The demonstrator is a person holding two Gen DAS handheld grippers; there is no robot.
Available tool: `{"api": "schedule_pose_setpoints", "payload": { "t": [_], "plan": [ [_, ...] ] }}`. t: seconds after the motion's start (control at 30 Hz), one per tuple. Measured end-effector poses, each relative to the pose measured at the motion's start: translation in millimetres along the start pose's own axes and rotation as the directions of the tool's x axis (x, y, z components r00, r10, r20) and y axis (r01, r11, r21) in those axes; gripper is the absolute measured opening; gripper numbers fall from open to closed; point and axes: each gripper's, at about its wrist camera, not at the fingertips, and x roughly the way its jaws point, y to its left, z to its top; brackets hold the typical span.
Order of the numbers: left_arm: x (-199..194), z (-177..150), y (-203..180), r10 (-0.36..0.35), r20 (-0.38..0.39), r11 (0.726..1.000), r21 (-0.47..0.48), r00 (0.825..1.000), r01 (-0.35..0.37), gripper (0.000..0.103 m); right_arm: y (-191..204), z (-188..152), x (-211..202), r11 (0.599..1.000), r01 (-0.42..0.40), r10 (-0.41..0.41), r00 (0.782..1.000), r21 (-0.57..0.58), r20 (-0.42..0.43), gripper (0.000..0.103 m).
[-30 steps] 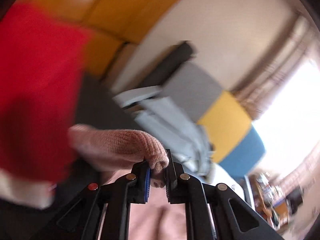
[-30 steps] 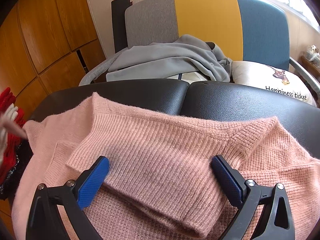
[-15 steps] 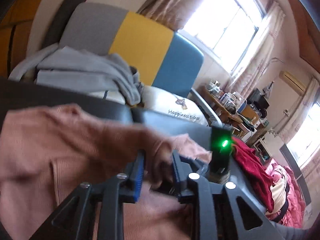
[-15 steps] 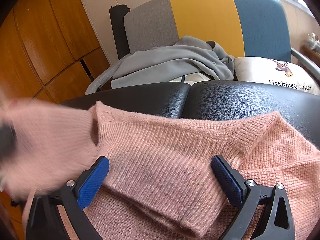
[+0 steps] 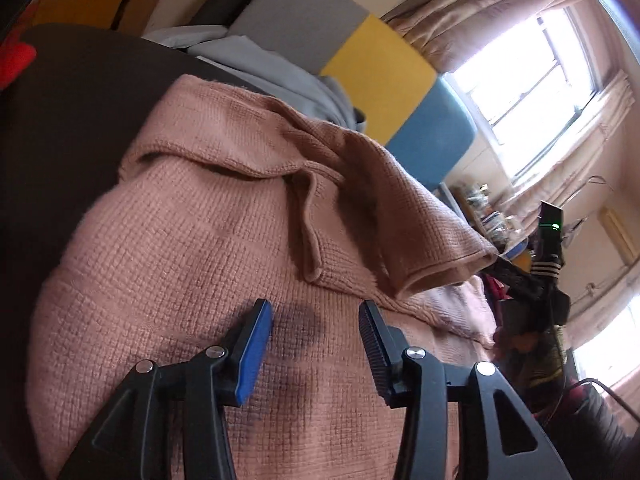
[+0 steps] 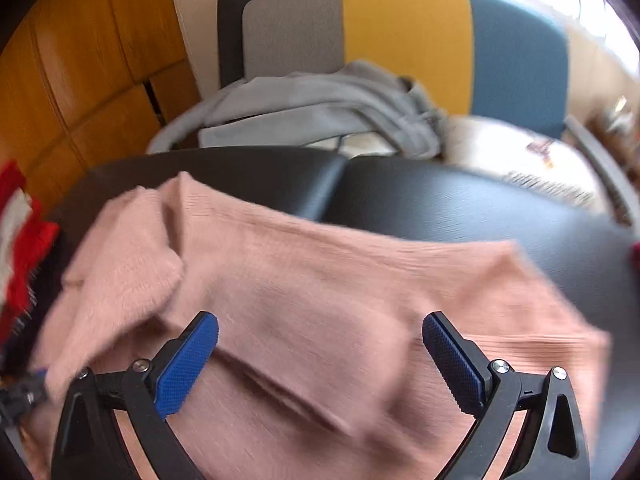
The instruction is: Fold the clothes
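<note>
red/white garment (image 6: 18,240): far left edge of the right wrist view, bunched beside the sweater's left side; a red scrap shows top left in the left wrist view too.
wooden panels (image 6: 92,64): orange-brown, back left, behind everything.
desk (image 6: 460,196): black padded leatherette, seam running down the middle; carries the sweater.
pink sweater (image 5: 208,240): knit, spread flat on the desk, covers most of the near half. Left sleeve folded in across the chest, cuff end lying open toward the right. In the right wrist view it is motion-blurred, a lump of fabric raised at its left shoulder.
left claw (image 5: 316,320): part open, blue pad one side, black ribbed pad the other, nothing between them. Hangs just over the sweater body below the folded sleeve; dark shadow on the knit right under the gap. Contact with the fabric: cannot tell.
right claw (image 6: 320,336): wide open, both blue pads well apart, gripping nothing. Sits over the sweater's lower middle; fabric passes under it, not pinched.
grey garment (image 6: 320,112): heaped on the chair seat, behind the desk's far edge.
chair (image 6: 404,36): backrest in grey, yellow and blue blocks, beyond the desk.
cushion (image 6: 520,152): white with print, on the seat right of the grey garment; blurred, print unreadable.
window (image 5: 532,76): bright, upper right in the left wrist view, curtains either side.
other tool: the right claw's body (image 5: 548,248) shows at the right edge of the left wrist view, green light on.
</note>
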Motion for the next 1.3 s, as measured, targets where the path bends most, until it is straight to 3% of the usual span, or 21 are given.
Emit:
{"api": "schedule_pose_setpoints", "payload": {
  "t": [0.13, 0.27, 0.33, 0.4, 0.53, 0.57, 0.63, 0.67, 0.7, 0.73, 0.77, 0.87, 1.03, 1.13, 1.23, 1.3],
  "plan": [
    [0, 1, 1, -0.029, 0.013, 0.999, -0.022, 0.999, 0.030, 0.046, 21, -3, -46, 0.988, 0.053, -0.045, 0.997, -0.147, 0.055, 0.103],
    [-3, 3, 1, -0.036, 0.024, 0.999, -0.023, 0.999, 0.037, 0.046, 43, -6, -91, 0.950, 0.112, -0.081, 0.990, -0.290, 0.117, 0.103],
    [-2, 6, 0, -0.037, 0.027, 0.999, -0.023, 0.999, 0.038, 0.046, 87, -18, -95, 0.876, 0.178, -0.101, 0.977, -0.448, 0.190, 0.103],
    [-1, 6, -1, -0.038, 0.029, 0.999, -0.024, 0.999, 0.039, 0.046, 120, -28, -87, 0.818, 0.226, -0.112, 0.964, -0.528, 0.239, 0.103],
    [-2, 6, 1, -0.049, 0.033, 0.998, -0.030, 0.998, 0.050, 0.046, 156, -36, -44, 0.786, 0.096, -0.055, 0.995, -0.610, 0.085, 0.099],
    [-2, 6, 1, -0.053, 0.035, 0.998, -0.032, 0.998, 0.054, 0.046, 156, -36, -31, 0.796, 0.077, -0.067, 0.997, -0.601, 0.040, 0.090],
    [-3, 7, 2, -0.061, 0.036, 0.997, -0.037, 0.998, 0.062, 0.046, 150, -33, -5, 0.822, 0.054, -0.096, 0.994, -0.567, -0.044, 0.077],
    [-3, 7, 3, -0.064, 0.037, 0.997, -0.039, 0.997, 0.066, 0.046, 145, -31, 4, 0.844, 0.056, -0.109, 0.992, -0.533, -0.069, 0.056],
    [-4, 7, 3, -0.068, 0.038, 0.997, -0.040, 0.997, 0.070, 0.046, 138, -28, 12, 0.866, 0.057, -0.120, 0.988, -0.497, -0.096, 0.027],
    [-4, 7, 4, -0.072, 0.039, 0.996, -0.042, 0.997, 0.073, 0.046, 129, -24, 15, 0.905, 0.025, -0.088, 0.988, -0.425, -0.130, 0.018],
    [-3, 7, 4, -0.074, 0.039, 0.996, -0.044, 0.996, 0.076, 0.046, 120, -20, 18, 0.937, -0.006, -0.054, 0.986, -0.350, -0.161, 0.016],
    [-4, 7, 5, -0.080, 0.042, 0.996, -0.046, 0.996, 0.082, 0.046, 100, -12, 7, 0.977, -0.054, 0.021, 0.988, -0.207, -0.156, 0.014],
    [-3, 8, 6, -0.085, 0.043, 0.995, -0.049, 0.995, 0.087, 0.046, 80, 7, -23, 0.984, -0.177, 0.174, 0.980, -0.022, -0.100, 0.013],
    [-4, 9, 6, -0.089, 0.043, 0.995, -0.050, 0.995, 0.091, 0.046, 49, 17, -59, 0.917, -0.342, 0.343, 0.939, 0.203, 0.033, 0.012],
    [-3, 9, 5, -0.086, 0.043, 0.995, -0.048, 0.995, 0.088, 0.046, 8, 19, -93, 0.780, -0.489, 0.435, 0.873, 0.390, 0.223, 0.012],
    [-2, 9, 7, -0.087, 0.042, 0.995, -0.049, 0.995, 0.089, 0.046, -23, 15, -101, 0.693, -0.539, 0.461, 0.842, 0.479, 0.281, 0.019]
  ]
}}
